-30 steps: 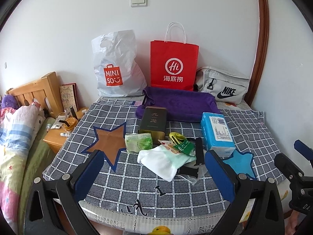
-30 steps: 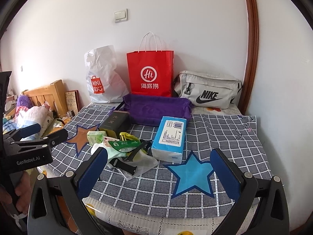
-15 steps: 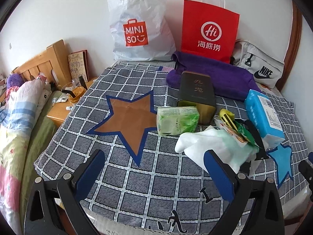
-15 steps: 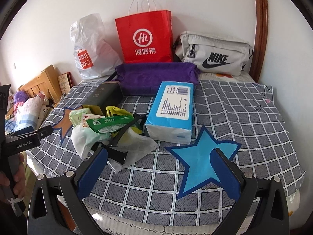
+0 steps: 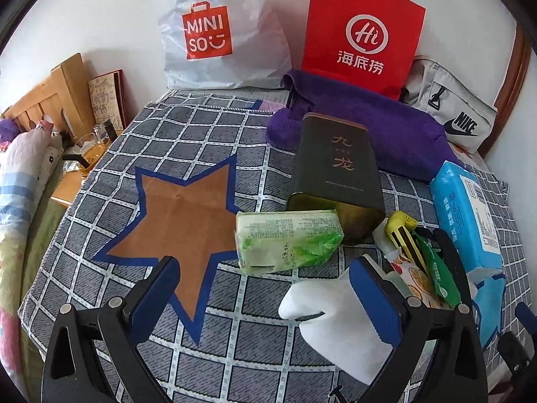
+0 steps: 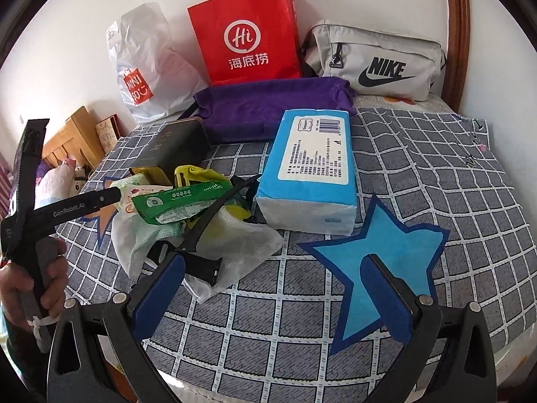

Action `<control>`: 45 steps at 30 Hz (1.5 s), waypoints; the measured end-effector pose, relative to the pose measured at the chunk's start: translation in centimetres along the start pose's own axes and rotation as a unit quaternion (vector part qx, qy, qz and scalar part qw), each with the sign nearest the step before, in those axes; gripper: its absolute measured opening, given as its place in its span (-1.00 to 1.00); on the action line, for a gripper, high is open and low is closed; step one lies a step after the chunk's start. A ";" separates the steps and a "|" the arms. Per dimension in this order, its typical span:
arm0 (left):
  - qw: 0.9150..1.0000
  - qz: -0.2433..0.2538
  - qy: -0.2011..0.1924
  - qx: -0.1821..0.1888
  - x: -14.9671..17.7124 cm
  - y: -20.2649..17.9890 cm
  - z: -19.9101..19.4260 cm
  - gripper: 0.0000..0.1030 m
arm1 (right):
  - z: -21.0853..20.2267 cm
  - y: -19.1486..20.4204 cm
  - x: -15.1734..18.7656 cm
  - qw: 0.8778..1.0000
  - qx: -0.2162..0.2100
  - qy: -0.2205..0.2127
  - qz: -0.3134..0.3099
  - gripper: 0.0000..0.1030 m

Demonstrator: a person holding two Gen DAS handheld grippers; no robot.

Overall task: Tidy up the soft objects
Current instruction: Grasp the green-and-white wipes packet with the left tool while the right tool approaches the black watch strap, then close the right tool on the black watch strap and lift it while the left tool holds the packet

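Both tools are held open and empty above the near edge of the bed (image 5: 110, 181), which is covered by a checked cloth. The left tool (image 5: 265, 288) hovers over the brown star patch (image 5: 181, 211), with its right pad close over the white sock (image 5: 335, 315); whether the pad touches the sock cannot be told. The right tool (image 6: 275, 288) hovers over the blue star patch (image 6: 379, 252), its left pad just beside a thin plastic bag (image 6: 241, 245).

The soft things lie heaped in the middle of the bed: the white sock, a green tissue pack (image 5: 285, 241), a green wipes packet (image 6: 178, 198) and a yellow item (image 6: 198, 174), tangled with a black strap (image 6: 214, 215). A blue tissue pack (image 6: 312, 174) lies to the right of the heap, a dark tin (image 5: 335, 168) behind it, and a purple towel (image 5: 369, 117) towards the far edge.

Trouble is most likely to come from the tangle. If the sock is pinched by a loose fold only, it could slip out on lifting. If the strap or bag is caught in the same grasp, the packets resting on them could be dragged towards the near edge and dropped to the floor. The green tissue pack, being slick, could squirt sideways if closed on off-centre.
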State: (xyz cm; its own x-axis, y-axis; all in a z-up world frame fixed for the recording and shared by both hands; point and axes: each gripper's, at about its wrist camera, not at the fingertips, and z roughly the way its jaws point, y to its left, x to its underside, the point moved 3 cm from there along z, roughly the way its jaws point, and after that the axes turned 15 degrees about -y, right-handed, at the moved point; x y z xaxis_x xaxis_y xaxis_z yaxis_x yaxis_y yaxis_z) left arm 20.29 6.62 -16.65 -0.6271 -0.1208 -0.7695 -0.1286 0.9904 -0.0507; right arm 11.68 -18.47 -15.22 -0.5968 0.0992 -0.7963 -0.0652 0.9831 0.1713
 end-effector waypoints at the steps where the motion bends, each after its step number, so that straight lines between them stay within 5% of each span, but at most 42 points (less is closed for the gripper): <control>1: 1.000 0.000 0.002 0.002 0.0 -0.2 0.4 0.97 | 0.1 0.1 -0.1 1.000 -0.004 0.000 0.003 0.99; 12: 1.000 -0.006 0.018 0.002 -0.7 -0.4 3.8 0.96 | 3.1 2.1 -0.7 0.999 -0.039 0.016 0.004 0.76; 14: 1.000 -0.018 0.019 0.010 -0.8 -0.1 4.0 0.81 | 3.6 2.6 -0.5 0.999 -0.046 0.023 -0.001 0.65; 19: 0.999 -0.022 0.019 0.036 -1.0 -0.4 4.0 0.45 | 5.0 3.3 -0.1 0.997 -0.058 0.042 0.003 0.22; 23: 0.999 -0.014 0.014 0.033 -1.0 -0.7 4.0 0.42 | 5.6 3.7 0.1 0.996 -0.072 0.049 0.001 -0.17; 25: 0.999 -0.016 0.014 0.036 -1.0 -0.6 4.0 0.40 | 5.8 4.1 0.4 0.995 -0.087 0.053 -0.003 -0.70; 28: 0.999 -0.013 0.011 0.033 -0.9 -0.4 3.6 0.39 | 5.6 4.1 0.5 0.994 -0.095 0.048 -0.008 -0.85; 45: 1.000 -0.011 -0.014 -0.012 -0.6 2.1 0.1 0.38 | -2.3 -0.1 0.9 0.997 -0.061 -0.007 -0.034 -0.98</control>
State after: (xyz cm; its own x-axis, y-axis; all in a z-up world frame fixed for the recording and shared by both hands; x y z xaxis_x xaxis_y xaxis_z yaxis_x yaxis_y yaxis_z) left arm 20.43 8.80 -16.36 -0.6028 -0.1405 -0.7854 -0.1612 0.9855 -0.0526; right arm 9.27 -18.80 -14.59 -0.5760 0.0353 -0.8167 -0.2035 0.9614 0.1851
